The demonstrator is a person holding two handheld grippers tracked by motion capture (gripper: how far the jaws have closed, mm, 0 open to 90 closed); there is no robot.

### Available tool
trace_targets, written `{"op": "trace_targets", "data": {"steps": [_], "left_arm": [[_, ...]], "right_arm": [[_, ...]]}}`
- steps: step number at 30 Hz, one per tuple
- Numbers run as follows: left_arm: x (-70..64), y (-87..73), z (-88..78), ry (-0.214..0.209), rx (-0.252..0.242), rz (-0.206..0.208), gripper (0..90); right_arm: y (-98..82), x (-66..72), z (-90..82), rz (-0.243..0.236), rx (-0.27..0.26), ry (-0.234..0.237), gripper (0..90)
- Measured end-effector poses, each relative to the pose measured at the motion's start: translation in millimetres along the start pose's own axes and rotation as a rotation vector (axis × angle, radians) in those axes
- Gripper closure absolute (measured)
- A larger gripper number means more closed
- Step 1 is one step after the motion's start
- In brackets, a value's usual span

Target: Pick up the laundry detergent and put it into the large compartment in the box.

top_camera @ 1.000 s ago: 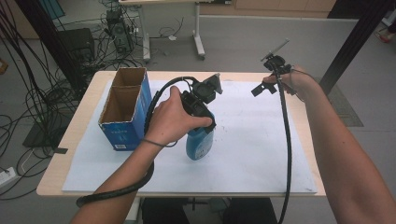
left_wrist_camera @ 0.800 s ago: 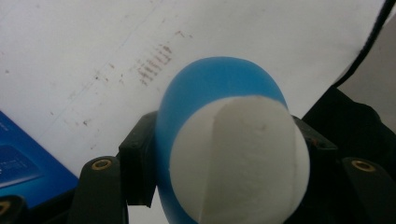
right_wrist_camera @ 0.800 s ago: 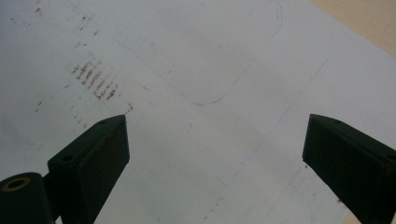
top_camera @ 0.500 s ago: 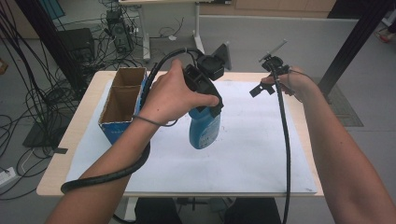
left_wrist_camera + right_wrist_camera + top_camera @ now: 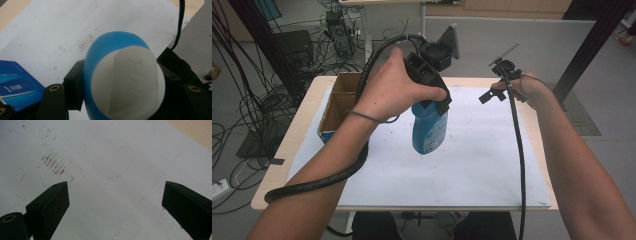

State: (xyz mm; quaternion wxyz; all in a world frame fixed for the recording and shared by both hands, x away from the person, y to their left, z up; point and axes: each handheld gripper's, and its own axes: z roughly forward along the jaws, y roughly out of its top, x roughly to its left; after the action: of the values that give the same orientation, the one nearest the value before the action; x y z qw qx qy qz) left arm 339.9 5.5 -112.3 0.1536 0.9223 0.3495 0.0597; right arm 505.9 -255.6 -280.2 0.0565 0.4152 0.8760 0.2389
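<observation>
Blue bottle [image 5: 430, 130] hangs clamped in left claw [image 5: 432, 102]; right claw [image 5: 115, 202] gapes wide.

The open cardboard box [image 5: 343, 107] blocks the left part of the frame on the desk [image 5: 492, 165]. Centre frame, the lifted blue bottle [image 5: 430, 127] hangs above the white sheet [image 5: 472, 175]. The lower right of the sheet lies bare for passage.

Bottle [image 5: 430, 131] above paper sheet [image 5: 472, 165]; box [image 5: 337, 107] at left.

Gripper jaws clamp a blue-and-white, seemingly plastic bottle [image 5: 122, 80] above paper [image 5: 62, 30].
</observation>
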Motion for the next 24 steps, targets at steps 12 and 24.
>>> {"op": "trace_targets", "data": {"steps": [12, 24], "left_arm": [[22.9, 7.4, -14.2, 0.029, -0.015, -0.087, 37.7], [61.6, 3.5, -28.5, 0.071, -0.036, -0.215, 37.8]], "right_arm": [[-0.8, -2.5, -1.2, 0.003, -0.006, -0.001, 7.1], [-1.6, -4.5, -0.3, 0.017, -0.009, 0.006, 7.1]]}}
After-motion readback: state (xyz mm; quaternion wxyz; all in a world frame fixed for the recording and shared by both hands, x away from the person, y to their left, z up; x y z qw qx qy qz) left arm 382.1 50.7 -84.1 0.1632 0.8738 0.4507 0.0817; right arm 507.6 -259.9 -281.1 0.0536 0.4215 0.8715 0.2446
